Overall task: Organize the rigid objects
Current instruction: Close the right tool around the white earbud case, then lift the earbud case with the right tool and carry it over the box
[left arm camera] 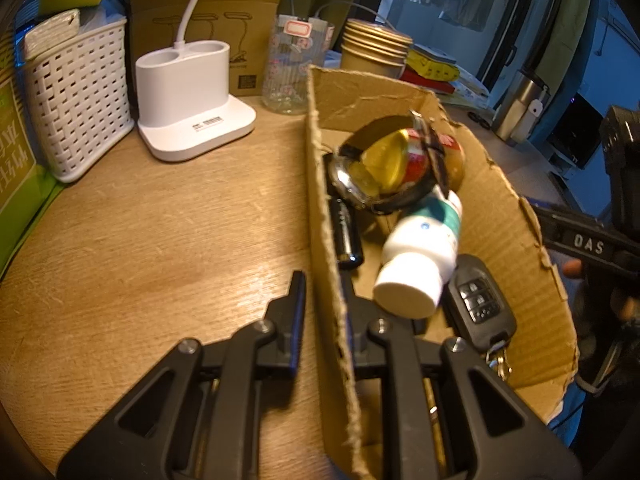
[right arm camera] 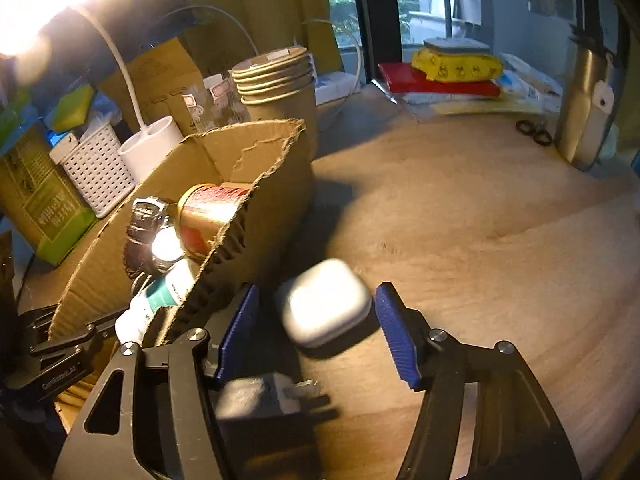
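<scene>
Clamping torn box wall (left arm camera: 328,264): left tongs (left arm camera: 320,296) | right tongs (right arm camera: 316,316) spread around white case (right arm camera: 326,304) | bare surface (right arm camera: 480,240) rightward | "DAS" readable

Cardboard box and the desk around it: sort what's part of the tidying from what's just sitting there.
Part of the job:
cardboard box
white pill bottle
car key fob
wristwatch
tin can
white earbud case
plug adapter

Just sitting there:
white lamp base
white basket
paper cups
steel flask

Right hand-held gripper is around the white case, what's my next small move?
Probably close the right hand-held gripper on the white case: it sits between the open blue pads, apparently untouched, beside the cardboard box that the left hand-held gripper pinches.
</scene>
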The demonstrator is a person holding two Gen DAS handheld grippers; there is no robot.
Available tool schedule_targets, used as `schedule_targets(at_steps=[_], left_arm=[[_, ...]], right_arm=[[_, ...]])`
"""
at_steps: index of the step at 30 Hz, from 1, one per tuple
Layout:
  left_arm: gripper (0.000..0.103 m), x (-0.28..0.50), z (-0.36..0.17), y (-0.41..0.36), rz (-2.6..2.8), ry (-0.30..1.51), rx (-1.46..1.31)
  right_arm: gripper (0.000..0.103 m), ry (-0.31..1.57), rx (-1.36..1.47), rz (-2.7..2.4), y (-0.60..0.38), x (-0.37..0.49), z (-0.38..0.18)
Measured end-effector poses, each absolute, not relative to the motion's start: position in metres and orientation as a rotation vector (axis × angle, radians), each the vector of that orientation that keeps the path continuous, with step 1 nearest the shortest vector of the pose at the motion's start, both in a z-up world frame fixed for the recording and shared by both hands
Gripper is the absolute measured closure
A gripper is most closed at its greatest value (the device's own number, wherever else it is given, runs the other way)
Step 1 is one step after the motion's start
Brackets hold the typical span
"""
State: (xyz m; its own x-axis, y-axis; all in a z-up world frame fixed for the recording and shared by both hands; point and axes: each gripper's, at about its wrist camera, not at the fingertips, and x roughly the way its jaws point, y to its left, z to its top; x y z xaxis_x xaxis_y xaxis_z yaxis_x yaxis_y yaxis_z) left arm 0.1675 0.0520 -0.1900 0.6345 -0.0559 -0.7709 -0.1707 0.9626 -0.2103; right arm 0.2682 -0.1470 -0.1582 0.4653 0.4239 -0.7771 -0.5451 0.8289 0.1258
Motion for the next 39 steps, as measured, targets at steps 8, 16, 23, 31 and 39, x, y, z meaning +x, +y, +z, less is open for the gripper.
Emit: schedule_targets(at_steps=[8,16,23,31,39], left_arm=[[0.086,0.169,-0.190,0.050,0.066,0.885,-0.271],[0.086,0.169,-0.191,0.052,0.060,0.884,-0.280],[0.085,0.169,-0.191,0.052,0.060,0.884,-0.281],[0.085,0.169,-0.191,0.052,0.060,0.884,-0.281],[0.085,0.169,-0.191,0.052,0.060,0.885,-0.281]], right_arm=[[0.038,0.977,-0.194,0.685,-0.146,0.285,-0.164],[0.038,0.933,-0.364,0.740,-0.137,0.276,-0.177],[0.043,0.930,-0.388,0.749,-0.132,0.280,-0.183],[0.043,0.877,-0.355,0.718,-0.141,0.269,-0.157],[0.043,0.781,-0.338,0.751,-0.136,0.237,-0.109]])
